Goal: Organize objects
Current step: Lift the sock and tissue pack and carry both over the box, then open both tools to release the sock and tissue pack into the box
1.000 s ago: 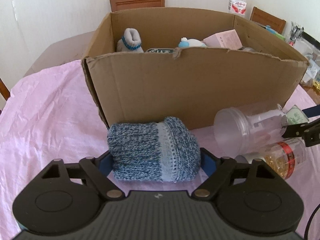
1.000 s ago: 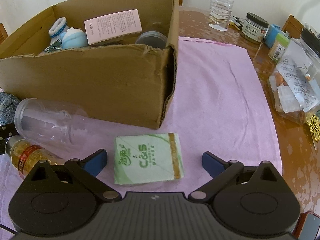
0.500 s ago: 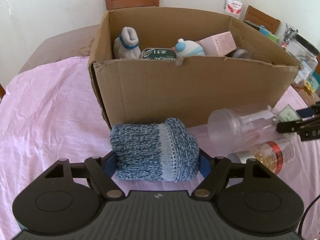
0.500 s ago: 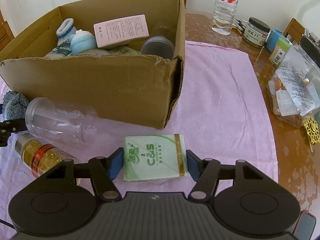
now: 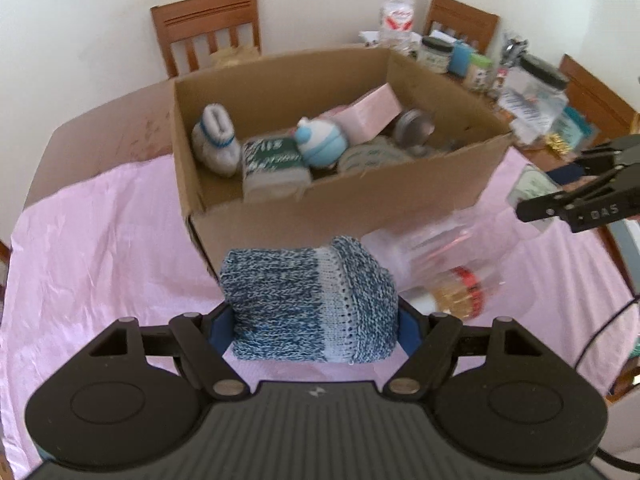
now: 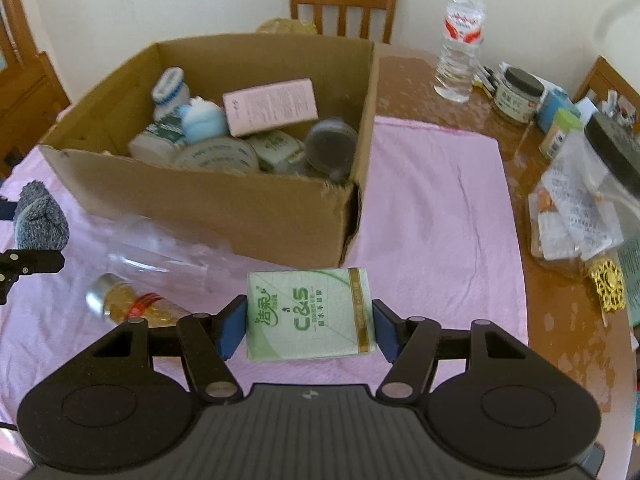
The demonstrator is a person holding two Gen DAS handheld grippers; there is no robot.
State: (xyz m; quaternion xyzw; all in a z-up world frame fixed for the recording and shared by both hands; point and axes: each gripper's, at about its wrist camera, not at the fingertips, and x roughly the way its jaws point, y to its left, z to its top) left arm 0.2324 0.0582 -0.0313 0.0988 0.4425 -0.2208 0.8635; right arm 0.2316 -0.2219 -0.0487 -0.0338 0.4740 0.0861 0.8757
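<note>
My left gripper point(image 5: 310, 326) is shut on a rolled blue-grey knit sock point(image 5: 308, 304) and holds it above the pink cloth, in front of the open cardboard box point(image 5: 400, 204). The sock also shows in the right wrist view point(image 6: 38, 222). My right gripper point(image 6: 308, 330) is shut on a green tissue pack point(image 6: 310, 314), lifted near the box's front right corner point(image 6: 348, 216). The box holds a pink carton point(image 6: 270, 106), a blue-white toy point(image 6: 202, 120), a small sock point(image 5: 216, 140) and jars.
A clear plastic cup point(image 6: 160, 254) and a gold-filled bottle point(image 6: 132, 306) lie on the pink cloth point(image 6: 432, 220) before the box. A water bottle point(image 6: 460, 36), jars and bags crowd the brown table's right side point(image 6: 576, 184). Wooden chairs stand behind.
Both grippers have risen, so I look down into the box. The right gripper closed on the tissue pack and lifted it. The left kept the sock and lifted it.
</note>
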